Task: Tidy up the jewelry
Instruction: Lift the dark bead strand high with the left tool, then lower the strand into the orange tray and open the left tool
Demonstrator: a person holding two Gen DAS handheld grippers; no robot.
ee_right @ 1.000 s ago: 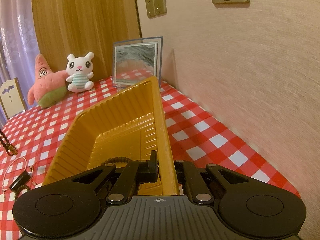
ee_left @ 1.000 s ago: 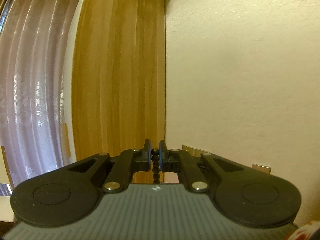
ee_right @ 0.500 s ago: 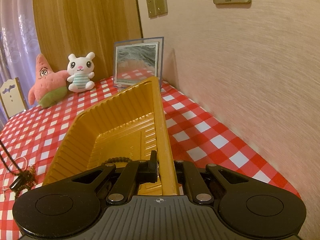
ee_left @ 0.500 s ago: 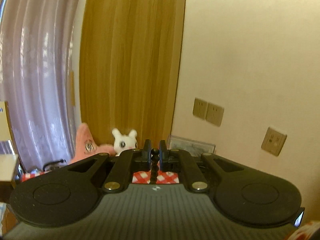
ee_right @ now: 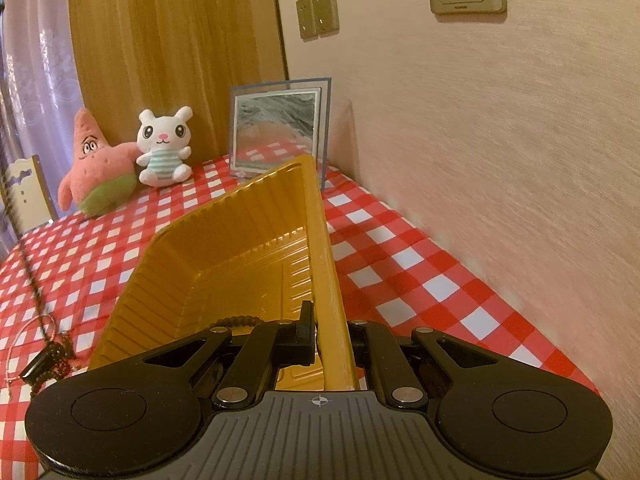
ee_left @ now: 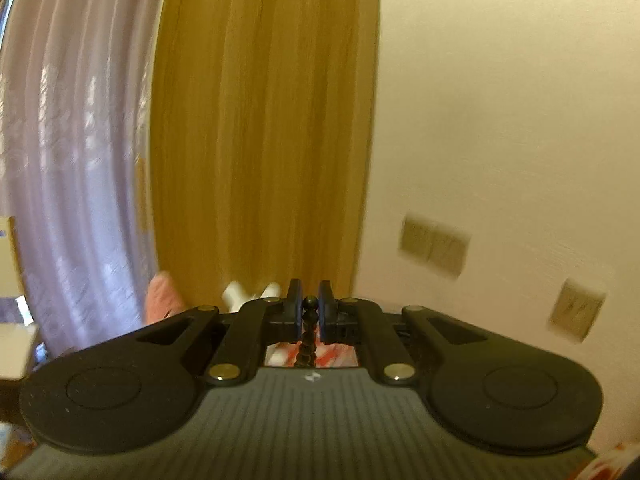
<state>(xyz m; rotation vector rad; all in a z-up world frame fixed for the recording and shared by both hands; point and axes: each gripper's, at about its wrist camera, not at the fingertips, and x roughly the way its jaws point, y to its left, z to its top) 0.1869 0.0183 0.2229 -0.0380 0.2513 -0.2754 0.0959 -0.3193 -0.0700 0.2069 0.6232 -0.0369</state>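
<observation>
My left gripper [ee_left: 309, 307] is shut on a string of black beads [ee_left: 307, 336] that hangs down between its fingers, held up in the air. In the right wrist view the same dark beaded strand [ee_right: 28, 264] runs taut from the upper left down to a jewelry pile [ee_right: 52, 356] on the checked tablecloth. My right gripper [ee_right: 324, 332] is shut on the right rim of a gold plastic tray [ee_right: 224, 272], which looks tilted. The tray wall hides its right finger. A short dark bead strand [ee_right: 236, 320] lies inside the tray near the fingers.
A red-and-white tablecloth [ee_right: 400, 248] covers the table, which meets the wall on the right. At the back stand a pink starfish plush [ee_right: 96, 168], a white rabbit plush [ee_right: 164, 148] and a framed picture [ee_right: 276, 132]. A thin pale cord loop [ee_right: 24, 332] lies by the pile.
The left view has tilted down, bringing the plush toys and wall plates into sight, and is now blurred. In the right view more of the beaded strand shows. The right gripper and tray stayed still.
</observation>
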